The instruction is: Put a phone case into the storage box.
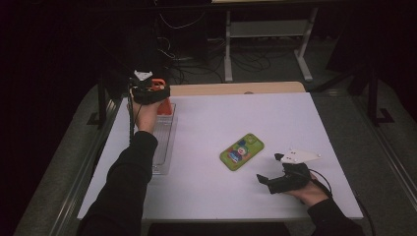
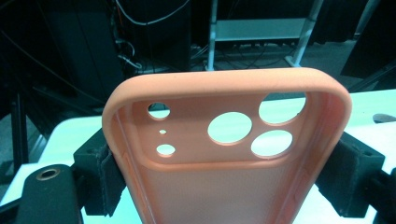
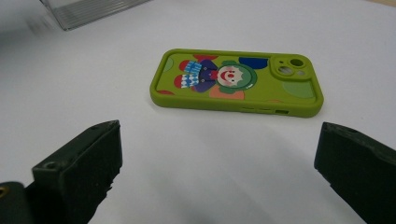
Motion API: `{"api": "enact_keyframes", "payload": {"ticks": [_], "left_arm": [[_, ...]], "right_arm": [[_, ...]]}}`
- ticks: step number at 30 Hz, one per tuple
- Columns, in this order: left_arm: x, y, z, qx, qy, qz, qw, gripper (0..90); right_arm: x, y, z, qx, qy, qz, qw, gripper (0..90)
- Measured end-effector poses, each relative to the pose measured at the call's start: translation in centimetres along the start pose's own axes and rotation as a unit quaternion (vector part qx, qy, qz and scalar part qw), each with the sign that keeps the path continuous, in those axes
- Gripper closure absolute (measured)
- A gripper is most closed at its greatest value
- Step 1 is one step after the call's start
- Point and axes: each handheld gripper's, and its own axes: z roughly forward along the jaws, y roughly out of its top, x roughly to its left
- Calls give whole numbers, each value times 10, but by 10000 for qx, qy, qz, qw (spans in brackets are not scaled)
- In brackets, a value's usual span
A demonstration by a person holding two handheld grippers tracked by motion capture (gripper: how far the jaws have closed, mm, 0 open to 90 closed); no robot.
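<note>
1. High view: the left gripper [image 1: 150,91] holds an orange phone case [image 1: 162,101] over a clear tray [image 1: 164,142] at the table's [image 1: 206,196] left edge; the right gripper [image 1: 275,172] rests near a green phone case [image 1: 241,151].
2. Left gripper view: the jaws clamp the orange phone case [image 2: 224,154] by its sides.
3. Right gripper view: the jaws stand wide apart, empty, with the green phone case [image 3: 236,84] lying flat ahead.

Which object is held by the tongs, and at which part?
The left tongs hold the orange phone case by its two long side edges; the right tongs hold nothing.
</note>
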Motion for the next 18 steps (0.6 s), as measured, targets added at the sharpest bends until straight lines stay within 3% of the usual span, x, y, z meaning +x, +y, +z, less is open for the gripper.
{"api": "enact_keyframes", "payload": {"ticks": [10, 11, 15, 18], "left_arm": [[-5, -12, 11, 28, 46, -86, 9999, 151], [-5, -13, 12, 103, 65, 1, 9999, 151], [-6, -18, 17, 174, 96, 2, 9998, 149], [-7, -20, 19, 122, 116, 54, 9998, 148]], "right_arm": [[0, 0, 0, -11, -2, -13, 10000, 2], [0, 0, -1, -13, -1, -16, 10000, 2], [0, 0, -1, -18, -1, -21, 10000, 1], [-1, 0, -1, -20, -3, -15, 10000, 2]]}}
